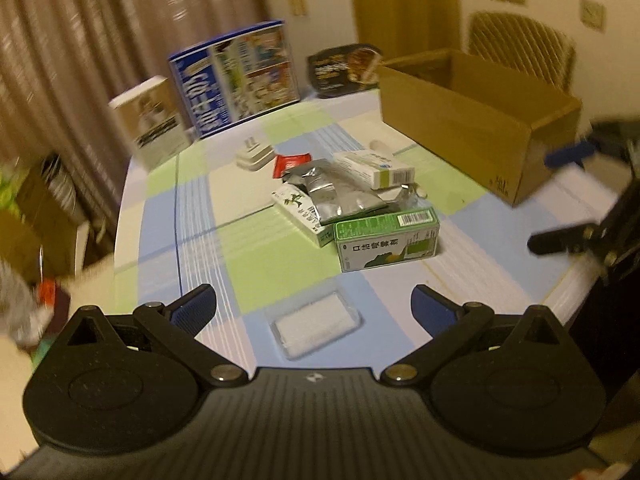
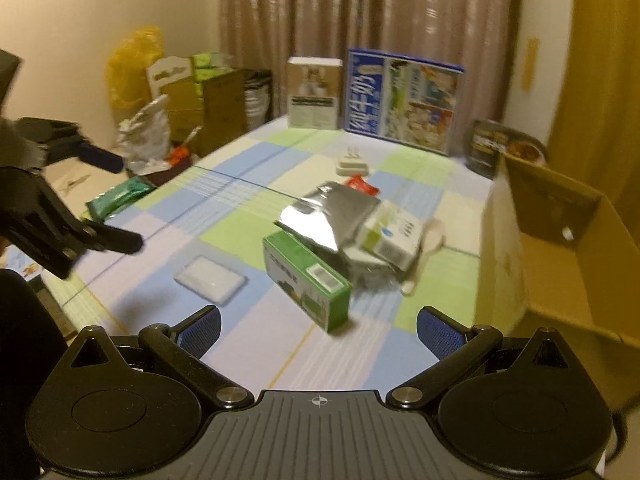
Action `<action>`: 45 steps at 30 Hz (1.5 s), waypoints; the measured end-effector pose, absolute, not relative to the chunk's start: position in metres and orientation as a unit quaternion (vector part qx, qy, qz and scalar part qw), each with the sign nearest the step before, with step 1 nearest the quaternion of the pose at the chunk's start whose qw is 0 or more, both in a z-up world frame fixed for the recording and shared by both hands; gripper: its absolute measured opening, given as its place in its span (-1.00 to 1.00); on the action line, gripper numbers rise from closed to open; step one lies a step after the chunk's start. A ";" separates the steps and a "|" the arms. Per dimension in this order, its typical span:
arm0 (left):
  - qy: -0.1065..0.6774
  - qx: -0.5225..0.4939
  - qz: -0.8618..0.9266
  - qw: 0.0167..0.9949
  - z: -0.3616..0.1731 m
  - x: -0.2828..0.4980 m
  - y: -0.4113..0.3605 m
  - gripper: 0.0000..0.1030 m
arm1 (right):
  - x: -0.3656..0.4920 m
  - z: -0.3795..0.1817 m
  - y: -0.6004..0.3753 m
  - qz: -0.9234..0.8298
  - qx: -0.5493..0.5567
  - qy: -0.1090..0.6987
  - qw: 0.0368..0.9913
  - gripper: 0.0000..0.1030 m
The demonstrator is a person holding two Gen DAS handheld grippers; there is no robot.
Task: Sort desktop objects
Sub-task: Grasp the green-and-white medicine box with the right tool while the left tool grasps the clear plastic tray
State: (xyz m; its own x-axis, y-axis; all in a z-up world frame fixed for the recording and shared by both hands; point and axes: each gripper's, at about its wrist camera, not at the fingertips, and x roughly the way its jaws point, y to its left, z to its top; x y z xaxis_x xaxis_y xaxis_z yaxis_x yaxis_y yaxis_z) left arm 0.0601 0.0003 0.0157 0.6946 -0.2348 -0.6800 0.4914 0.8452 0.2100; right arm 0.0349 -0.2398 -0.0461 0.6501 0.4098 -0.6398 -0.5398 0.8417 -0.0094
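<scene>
The left gripper point(image 1: 314, 306) is held with its blue-padded fingers spread wide and nothing between them, above the near edge of the checked tablecloth point(image 1: 260, 252). Just ahead of it a clear plastic packet point(image 1: 316, 326) with white contents is seen lying flat on the cloth. The right gripper point(image 2: 318, 326) is likewise held apart and empty, low over the near part of the table, and the packet point(image 2: 210, 280) is seen to its left.

Further in, a heap of small goods is gathered at mid-table: a green carton point(image 1: 386, 240) lies nearest, a green-and-white box point(image 1: 300, 212) lies beside it, and a crumpled silver foil pouch point(image 1: 340, 192) rests over both. A white-and-green box point(image 1: 372, 166) is propped on the foil — whether it also touches the cloth cannot be told, as the frames are blurred. Behind the heap a red sachet point(image 1: 290, 162) and a white plug adapter point(image 1: 254, 156) are seen.

To the right, an open cardboard box point(image 1: 476, 128) stands on the table, well apart from the heap. At the far edge a blue milk carton case point(image 1: 236, 80), a smaller white box point(image 1: 150, 122) and a dark food tray point(image 1: 344, 68) are stood upright.
</scene>
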 end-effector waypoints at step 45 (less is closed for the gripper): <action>0.463 0.348 -0.374 0.724 -0.101 0.174 -0.026 0.06 | 0.186 -0.130 -0.165 0.391 -0.290 0.465 0.740 -0.47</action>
State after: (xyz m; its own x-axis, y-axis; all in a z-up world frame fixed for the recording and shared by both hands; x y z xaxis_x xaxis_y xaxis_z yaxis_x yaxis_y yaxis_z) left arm 0.1745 -0.0261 -0.1012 0.2918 -0.2205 -0.9307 0.8642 0.4777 0.1578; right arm 0.1859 -0.1651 -0.1301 0.2627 0.3091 -0.9140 -0.8475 0.5267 -0.0655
